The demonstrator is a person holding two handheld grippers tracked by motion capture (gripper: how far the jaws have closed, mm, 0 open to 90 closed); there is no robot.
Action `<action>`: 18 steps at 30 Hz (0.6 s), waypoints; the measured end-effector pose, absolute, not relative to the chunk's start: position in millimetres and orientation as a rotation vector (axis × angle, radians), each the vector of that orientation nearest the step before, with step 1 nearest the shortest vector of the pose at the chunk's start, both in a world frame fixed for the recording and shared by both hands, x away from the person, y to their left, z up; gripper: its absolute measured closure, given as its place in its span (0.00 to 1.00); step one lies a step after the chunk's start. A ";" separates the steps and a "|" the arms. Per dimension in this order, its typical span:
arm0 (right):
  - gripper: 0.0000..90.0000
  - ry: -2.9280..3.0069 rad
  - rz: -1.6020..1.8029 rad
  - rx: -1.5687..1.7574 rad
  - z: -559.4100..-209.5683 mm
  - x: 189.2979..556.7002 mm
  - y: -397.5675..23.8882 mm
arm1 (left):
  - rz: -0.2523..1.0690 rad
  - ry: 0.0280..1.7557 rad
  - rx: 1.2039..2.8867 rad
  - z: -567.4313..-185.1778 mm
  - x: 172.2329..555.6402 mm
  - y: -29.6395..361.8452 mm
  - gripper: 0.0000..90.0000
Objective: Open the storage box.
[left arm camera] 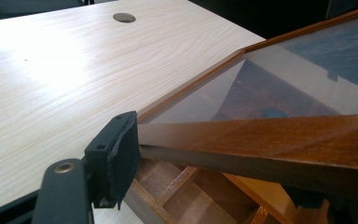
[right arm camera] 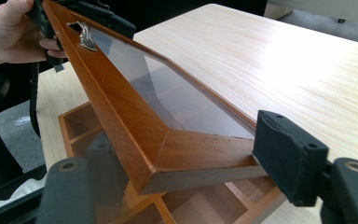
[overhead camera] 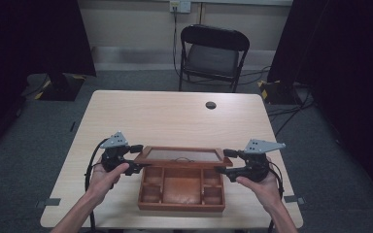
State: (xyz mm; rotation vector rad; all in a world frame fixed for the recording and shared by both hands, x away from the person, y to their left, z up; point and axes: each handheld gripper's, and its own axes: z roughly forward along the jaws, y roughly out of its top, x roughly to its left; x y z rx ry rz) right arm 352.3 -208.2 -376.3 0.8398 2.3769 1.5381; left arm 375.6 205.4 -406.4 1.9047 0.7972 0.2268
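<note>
Glossy wooden glass-paned lid (right arm camera: 135, 116), matt pale wood table (overhead camera: 175, 116)

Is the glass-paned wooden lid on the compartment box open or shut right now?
Open: the glass-paned wooden lid is tilted up, and the wooden box's compartments lie uncovered beneath it.

One wooden table (overhead camera: 175, 116) carries one wooden compartment box (overhead camera: 181, 206) with one glass-panelled hinged lid (overhead camera: 184, 155). The box's tray shows seven compartments: three small ones down each side and one large one at the centre. Two handheld grippers (overhead camera: 135, 158) (overhead camera: 226, 162) flank the lid, one in each of a person's two hands (overhead camera: 108, 177) (overhead camera: 260, 187). One black folding chair (overhead camera: 212, 56) stands beyond the table, whose top has one round cable hole (overhead camera: 211, 105).
</note>
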 end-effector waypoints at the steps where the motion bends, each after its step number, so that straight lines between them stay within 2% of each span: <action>1: 0.35 2.381 1.538 0.835 -376.3 352.7 -208.1 | 0.226 0.797 1.903 -406.5 375.9 205.6 0.32; 11: 0.32 2.358 1.548 0.853 -377.2 359.7 -207.8 | 0.231 0.800 1.891 -405.7 379.0 208.1 0.37; 18: 0.42 2.344 1.573 0.850 -379.0 364.2 -207.9 | 0.215 0.791 1.905 -401.9 385.0 208.3 0.38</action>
